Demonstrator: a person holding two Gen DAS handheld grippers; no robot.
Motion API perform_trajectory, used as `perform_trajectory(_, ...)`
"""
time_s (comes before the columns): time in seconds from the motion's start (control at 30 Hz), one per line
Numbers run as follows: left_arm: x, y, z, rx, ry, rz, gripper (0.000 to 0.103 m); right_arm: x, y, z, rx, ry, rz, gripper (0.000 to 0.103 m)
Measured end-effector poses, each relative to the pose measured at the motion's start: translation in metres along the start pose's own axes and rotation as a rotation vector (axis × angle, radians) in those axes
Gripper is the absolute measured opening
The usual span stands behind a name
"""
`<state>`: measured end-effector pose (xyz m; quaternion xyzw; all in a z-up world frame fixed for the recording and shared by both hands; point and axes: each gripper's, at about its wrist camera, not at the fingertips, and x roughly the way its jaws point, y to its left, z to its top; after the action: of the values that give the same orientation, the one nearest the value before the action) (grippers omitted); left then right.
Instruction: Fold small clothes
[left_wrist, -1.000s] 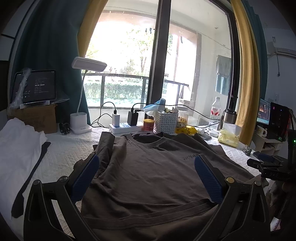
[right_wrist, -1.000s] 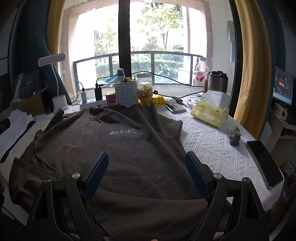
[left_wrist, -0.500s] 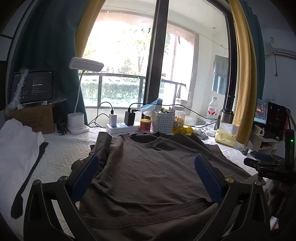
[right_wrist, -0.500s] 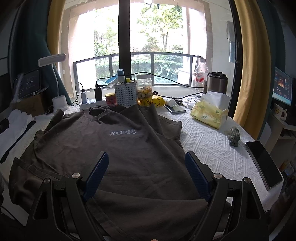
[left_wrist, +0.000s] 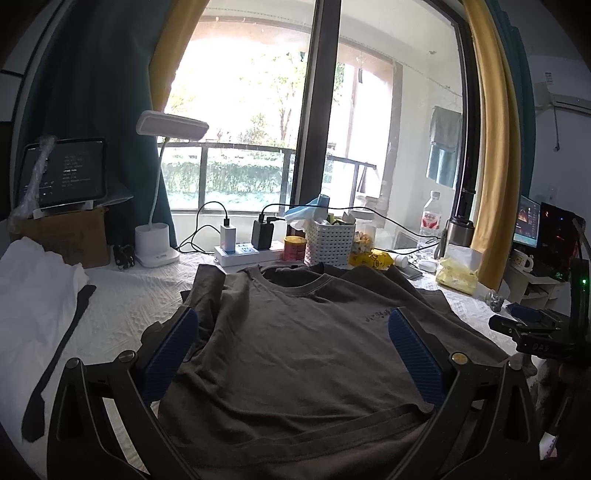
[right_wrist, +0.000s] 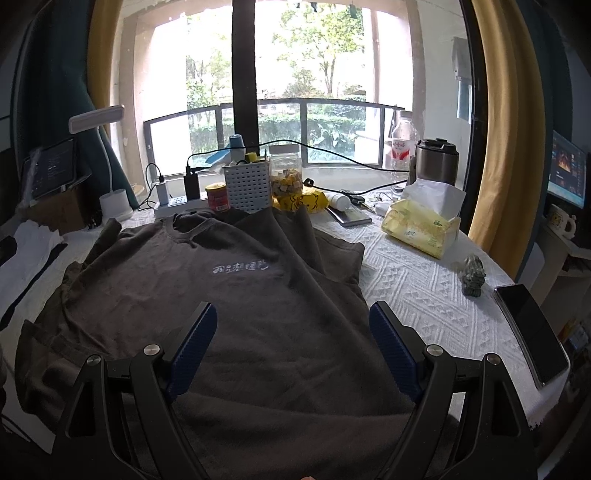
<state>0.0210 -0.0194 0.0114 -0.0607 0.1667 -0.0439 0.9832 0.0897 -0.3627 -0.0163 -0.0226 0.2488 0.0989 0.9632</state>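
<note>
A dark brown cotton T-shirt lies spread face-up on the white textured tablecloth, just ahead of and beneath the left gripper and right gripper, both spread wide and empty, apparently poised to begin folding.

A dark brown T-shirt with pale lettering lies on a white tablecloth of raised diamonds; yellow tissue pack, red tin.
</note>
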Motion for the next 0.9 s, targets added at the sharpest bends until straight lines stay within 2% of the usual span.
perform_trajectory(0.43,0.052,-0.014,0.028,0.011,0.063,0.038,0.102,0.048,-0.035,0.043,0.021,0.033,0.002,0.087)
perform_trajectory(0.9,0.122,-0.011,0.045,-0.016,0.194,0.128,0.102,0.115,-0.075,0.081,0.024,0.078,-0.004,0.087)
